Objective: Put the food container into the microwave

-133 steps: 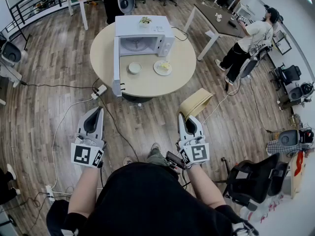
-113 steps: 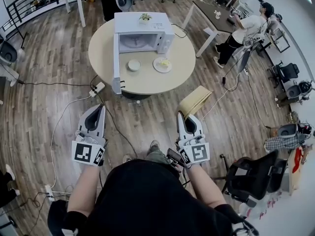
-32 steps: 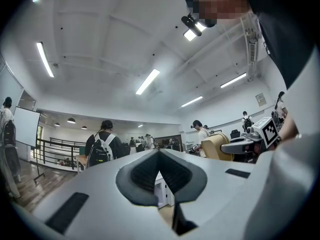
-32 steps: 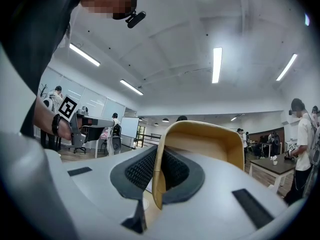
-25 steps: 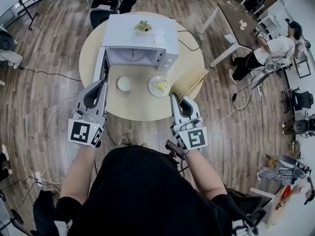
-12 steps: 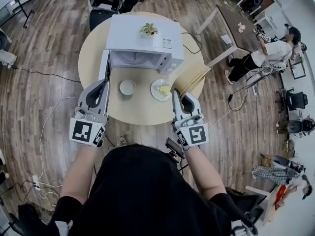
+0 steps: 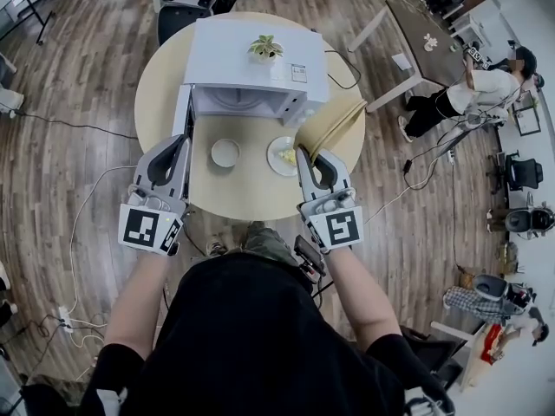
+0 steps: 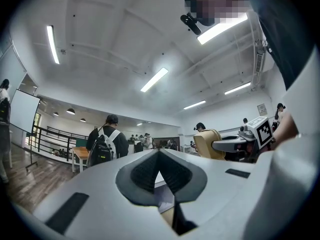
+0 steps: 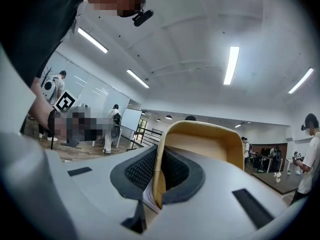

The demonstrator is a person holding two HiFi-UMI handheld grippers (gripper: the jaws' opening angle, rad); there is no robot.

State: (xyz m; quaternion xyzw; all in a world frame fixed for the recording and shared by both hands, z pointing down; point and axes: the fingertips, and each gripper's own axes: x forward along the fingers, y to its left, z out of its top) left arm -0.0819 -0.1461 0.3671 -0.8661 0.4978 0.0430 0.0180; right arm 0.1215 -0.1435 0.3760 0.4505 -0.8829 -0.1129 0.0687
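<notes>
the microwave (image 7: 256,63) stands on a round table (image 7: 160,81), toward the far side of it from the person, with a small potted plant (image 7: 265,48) on its roof. its door (image 7: 184,111) is swung open on the left side and the white cavity shows behind it. on the table in front of the microwave lie a small white bowl (image 7: 225,152), nearer the door, and just to the right of it a plate (image 7: 284,156) with pale yellow food on it.

the right gripper (image 7: 305,152) hangs in front of the microwave's right corner, over the table edge beside the plate. its jaws are clamped on one wall of the food container (image 7: 329,126), a tan, shallow tray that is tilted up on edge and reaches toward the microwave's right front corner without touching it. in the right gripper view the container (image 9: 200,144) rises from between the dark ribbed pads (image 9: 137,171), its open side turned to the camera.

the left gripper (image 7: 178,141) is in front of the microwave's open door, just below the door's lower end in the head view. in the left gripper view its jaws (image 8: 159,176) are pressed together at the tips with nothing between them.

a person (image 7: 451,94) stands well to the right of the microwave, away from the table.
</notes>
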